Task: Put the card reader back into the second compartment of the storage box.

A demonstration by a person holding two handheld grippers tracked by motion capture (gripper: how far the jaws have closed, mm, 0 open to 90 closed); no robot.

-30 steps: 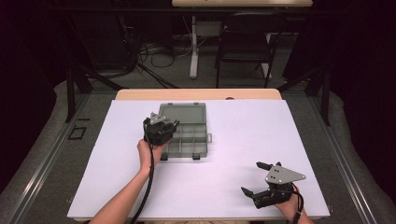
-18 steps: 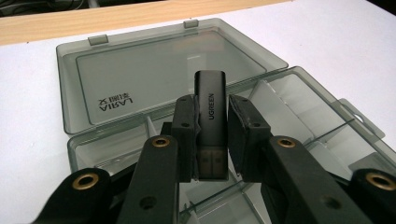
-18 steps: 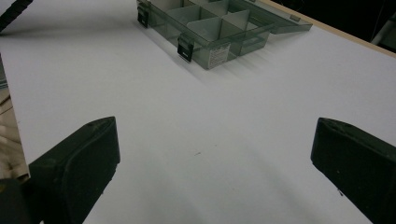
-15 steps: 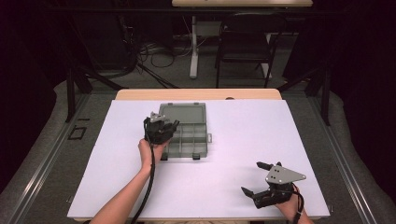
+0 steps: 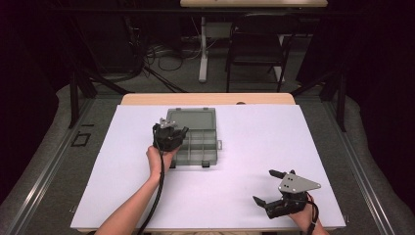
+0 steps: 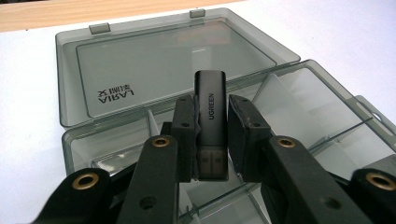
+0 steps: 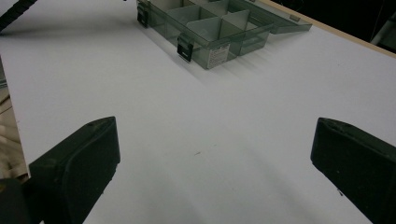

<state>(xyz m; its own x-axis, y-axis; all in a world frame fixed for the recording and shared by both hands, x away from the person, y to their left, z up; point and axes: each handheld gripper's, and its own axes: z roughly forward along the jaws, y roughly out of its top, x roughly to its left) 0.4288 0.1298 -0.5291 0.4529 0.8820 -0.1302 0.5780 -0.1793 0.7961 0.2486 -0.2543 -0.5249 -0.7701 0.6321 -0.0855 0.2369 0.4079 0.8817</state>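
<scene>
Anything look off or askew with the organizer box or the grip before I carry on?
Nothing stands out. The organizer box sits flat, lid fully open, dividers upright. The left tongs clamp the USB adapter squarely above a compartment. The right tongs hang open over the white table.

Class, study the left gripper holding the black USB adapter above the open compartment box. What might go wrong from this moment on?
1. The left gripper pinches the USB adapter only along its narrow sides, so it may twist or slip as it is lowered.
2. The compartment box has thin dividers; the adapter might land on one and sit tilted.
3. The open lid lies right behind, so a push from the jaws might shift the light box.
</scene>
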